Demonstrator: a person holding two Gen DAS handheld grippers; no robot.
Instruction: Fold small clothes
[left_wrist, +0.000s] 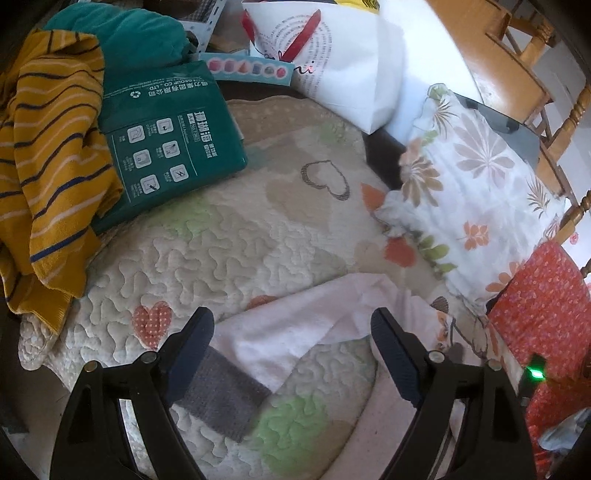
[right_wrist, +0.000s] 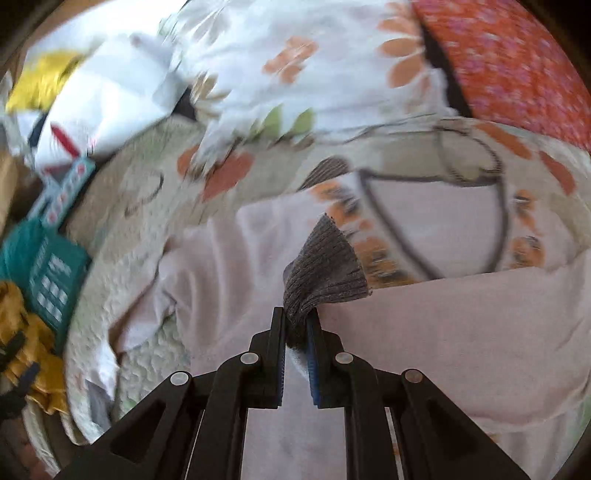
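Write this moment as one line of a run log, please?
left gripper: open, empty, above quilt | right gripper: shut on grey cuff of pale pink garment | fold: unfinished

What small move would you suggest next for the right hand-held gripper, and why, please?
Probably carry the grey cuff across and lay it on the pink garment: the right hand-held gripper is shut on it, and the left hand-held gripper is open, holding nothing.
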